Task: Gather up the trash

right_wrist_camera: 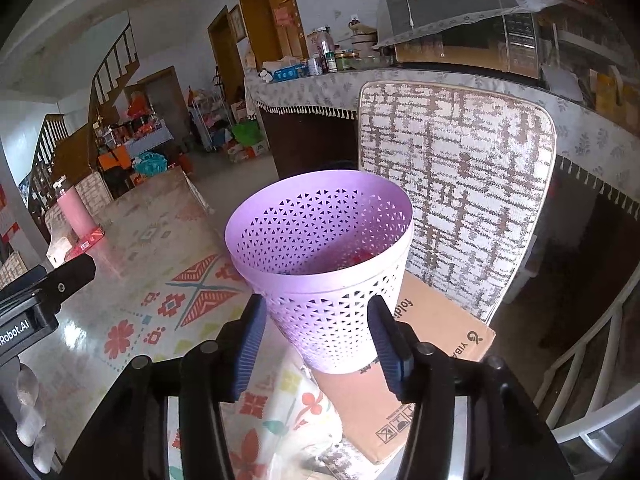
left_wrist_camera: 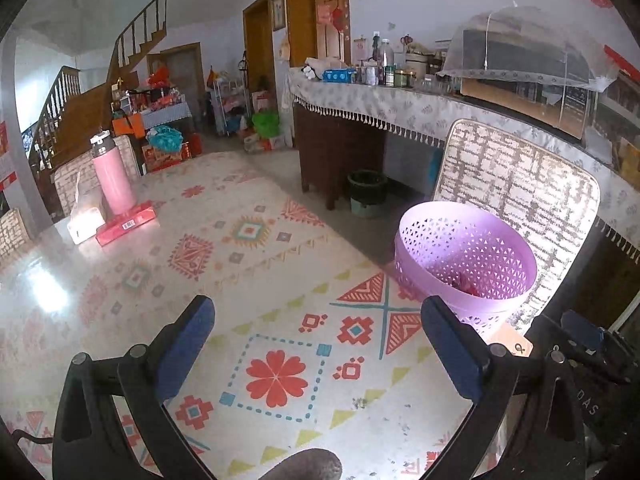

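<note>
A purple perforated waste basket (right_wrist_camera: pixel 324 264) stands on a cardboard box (right_wrist_camera: pixel 432 344) on a chair, beside the table. Red scraps (right_wrist_camera: pixel 360 258) lie at its bottom. It also shows at the right in the left wrist view (left_wrist_camera: pixel 464 264). My right gripper (right_wrist_camera: pixel 316 344) is open and empty, its blue pads (right_wrist_camera: pixel 250 344) either side of the basket's lower wall, not touching it. My left gripper (left_wrist_camera: pixel 316 344) is open and empty above the patterned tablecloth (left_wrist_camera: pixel 248 264), left of the basket.
A pink bottle (left_wrist_camera: pixel 112 176), a red box (left_wrist_camera: pixel 126 224) and a tissue pack (left_wrist_camera: pixel 84 216) stand at the table's far left. The chair's woven back (right_wrist_camera: pixel 460 200) rises behind the basket. A dark bin (left_wrist_camera: pixel 366 196) stands on the floor by a long counter (left_wrist_camera: pixel 400 108).
</note>
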`<state>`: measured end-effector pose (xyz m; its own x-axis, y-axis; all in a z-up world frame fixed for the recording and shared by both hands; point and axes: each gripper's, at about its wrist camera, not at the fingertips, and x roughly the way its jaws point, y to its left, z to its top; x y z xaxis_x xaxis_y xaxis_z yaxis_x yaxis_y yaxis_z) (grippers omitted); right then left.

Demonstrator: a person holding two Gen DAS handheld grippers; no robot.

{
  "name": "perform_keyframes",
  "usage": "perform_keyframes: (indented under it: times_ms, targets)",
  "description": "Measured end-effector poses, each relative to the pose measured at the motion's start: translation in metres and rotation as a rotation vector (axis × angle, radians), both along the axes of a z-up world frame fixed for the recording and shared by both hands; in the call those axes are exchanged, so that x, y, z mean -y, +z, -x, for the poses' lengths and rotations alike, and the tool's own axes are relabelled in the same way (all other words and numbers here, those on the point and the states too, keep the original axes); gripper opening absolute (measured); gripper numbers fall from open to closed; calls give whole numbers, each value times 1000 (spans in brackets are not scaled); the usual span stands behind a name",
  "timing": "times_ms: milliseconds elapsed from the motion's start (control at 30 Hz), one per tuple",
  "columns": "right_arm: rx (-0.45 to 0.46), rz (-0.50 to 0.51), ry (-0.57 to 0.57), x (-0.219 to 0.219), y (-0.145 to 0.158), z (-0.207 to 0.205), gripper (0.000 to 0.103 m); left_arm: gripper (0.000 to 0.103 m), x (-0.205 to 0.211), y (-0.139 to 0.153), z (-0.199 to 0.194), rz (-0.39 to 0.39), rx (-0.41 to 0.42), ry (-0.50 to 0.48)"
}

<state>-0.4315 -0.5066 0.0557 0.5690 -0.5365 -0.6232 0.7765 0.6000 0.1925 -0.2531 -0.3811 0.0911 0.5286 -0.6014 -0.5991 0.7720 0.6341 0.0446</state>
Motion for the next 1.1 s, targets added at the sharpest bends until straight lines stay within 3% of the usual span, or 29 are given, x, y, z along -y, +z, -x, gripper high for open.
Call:
perform_keyframes:
  times_ms: [1100]
  targets:
    - [-12,9,-16,3,-5,-1,57,102,12,-16,5,-47,-31,-36]
